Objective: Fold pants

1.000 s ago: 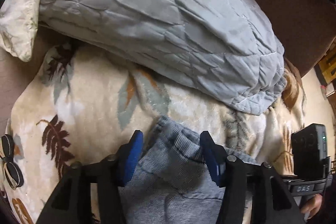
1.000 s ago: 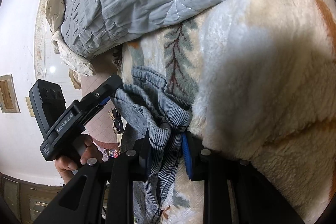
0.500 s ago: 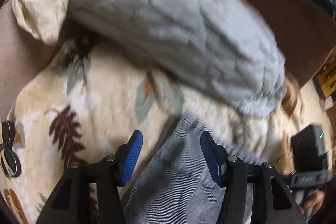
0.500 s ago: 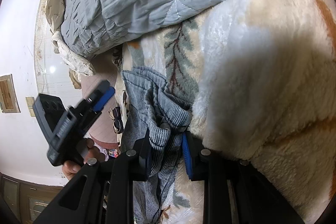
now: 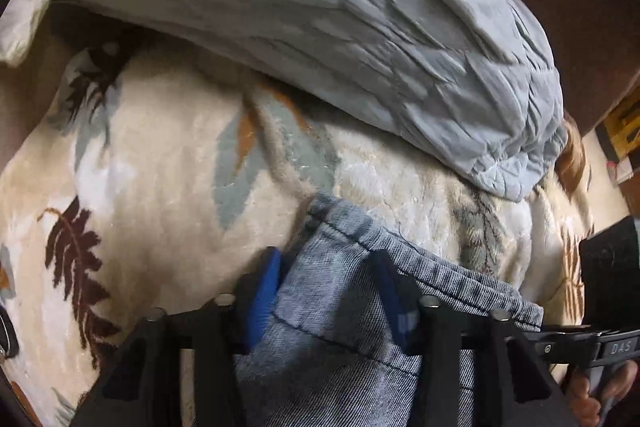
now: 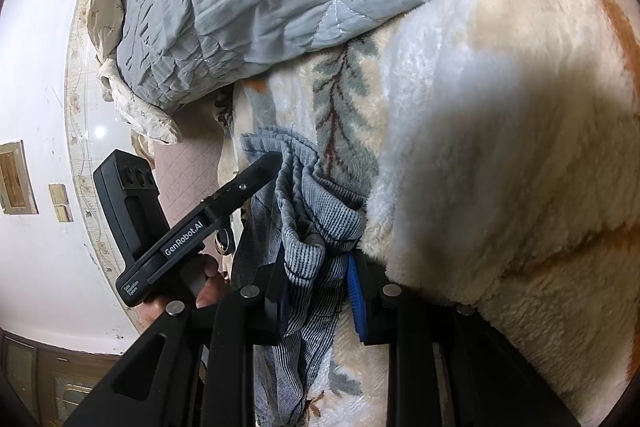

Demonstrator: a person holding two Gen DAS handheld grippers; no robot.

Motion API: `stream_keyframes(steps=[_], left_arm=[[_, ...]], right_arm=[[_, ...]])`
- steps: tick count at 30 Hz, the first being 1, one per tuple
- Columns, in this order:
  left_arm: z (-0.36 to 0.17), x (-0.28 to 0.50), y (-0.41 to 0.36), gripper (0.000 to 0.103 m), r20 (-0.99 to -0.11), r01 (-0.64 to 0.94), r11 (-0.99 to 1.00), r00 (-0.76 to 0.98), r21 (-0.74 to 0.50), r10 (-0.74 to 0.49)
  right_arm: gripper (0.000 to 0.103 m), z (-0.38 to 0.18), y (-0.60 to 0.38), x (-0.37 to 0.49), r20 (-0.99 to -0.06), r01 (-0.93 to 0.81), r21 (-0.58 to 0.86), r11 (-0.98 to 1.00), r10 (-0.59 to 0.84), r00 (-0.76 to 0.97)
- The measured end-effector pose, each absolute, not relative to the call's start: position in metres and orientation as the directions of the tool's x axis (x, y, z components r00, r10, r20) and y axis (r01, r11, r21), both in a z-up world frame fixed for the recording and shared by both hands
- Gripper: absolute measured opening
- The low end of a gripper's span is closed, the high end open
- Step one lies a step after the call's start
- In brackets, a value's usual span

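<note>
On the fleece blanket [image 5: 168,163], below a grey quilt [image 5: 320,27], lie the pants [image 5: 340,307], blue-grey denim with one hemmed edge running across the left wrist view from upper left to lower right. The left gripper [image 5: 326,291] has a bunched corner of that hem between its blue pads [image 5: 264,291], which look pressed into the cloth on both sides, so it reads as clenched on the fabric (though the right pad is partly buried in folds and I judge this, not see it outright). The right gripper [image 6: 320,291] is clamped on another gathered stretch of the same pants [image 6: 308,227], the cloth hanging in a rope of pleats through its jaws.

In the right wrist view the left gripper [image 6: 268,163] reaches in from the lower left and meets the hem just ahead of the right one. So both hold the same edge, near each other, with the hem's long axis running between them and the rest of the pants trailing back toward the person.

The coming move likely turns on that axis: the two grippers need to draw apart along the hem to pull it taut before anything is laid over. Neither is clearly nearer; each already has its end. The risk is denim slipping from the looser left grip.
</note>
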State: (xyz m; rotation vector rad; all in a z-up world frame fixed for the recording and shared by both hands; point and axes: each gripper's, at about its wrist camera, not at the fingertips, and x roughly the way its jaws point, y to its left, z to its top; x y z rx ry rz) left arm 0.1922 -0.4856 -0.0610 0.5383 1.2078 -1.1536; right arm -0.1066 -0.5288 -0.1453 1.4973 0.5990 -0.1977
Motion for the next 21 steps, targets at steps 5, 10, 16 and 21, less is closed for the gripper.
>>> stream_keyframes(steps=[5,10,16,21], left_arm=[[-0.056,0.188,-0.481,0.025,-0.907,0.906,0.363,-0.051,-0.218,-0.419],[-0.053,0.18,-0.482,0.018,-0.892,0.896,0.379,-0.04,-0.231,-0.451],[-0.029,0.182,-0.456,0.017,-0.856,0.882,0.381,-0.046,-0.277,-0.515],[0.002,0.184,-0.431,0.017,-0.819,0.879,0.37,-0.04,-0.302,-0.573]], right_arm=[[0.024,-0.143,-0.529,-0.106,-0.479,0.471,0.877,0.094,0.235,0.846],[0.023,-0.138,-0.528,-0.107,-0.477,0.462,0.879,0.119,0.229,0.848],[0.022,-0.124,-0.525,-0.108,-0.473,0.448,0.88,0.156,0.219,0.853],[0.022,-0.112,-0.52,-0.112,-0.472,0.444,0.88,0.169,0.216,0.855]])
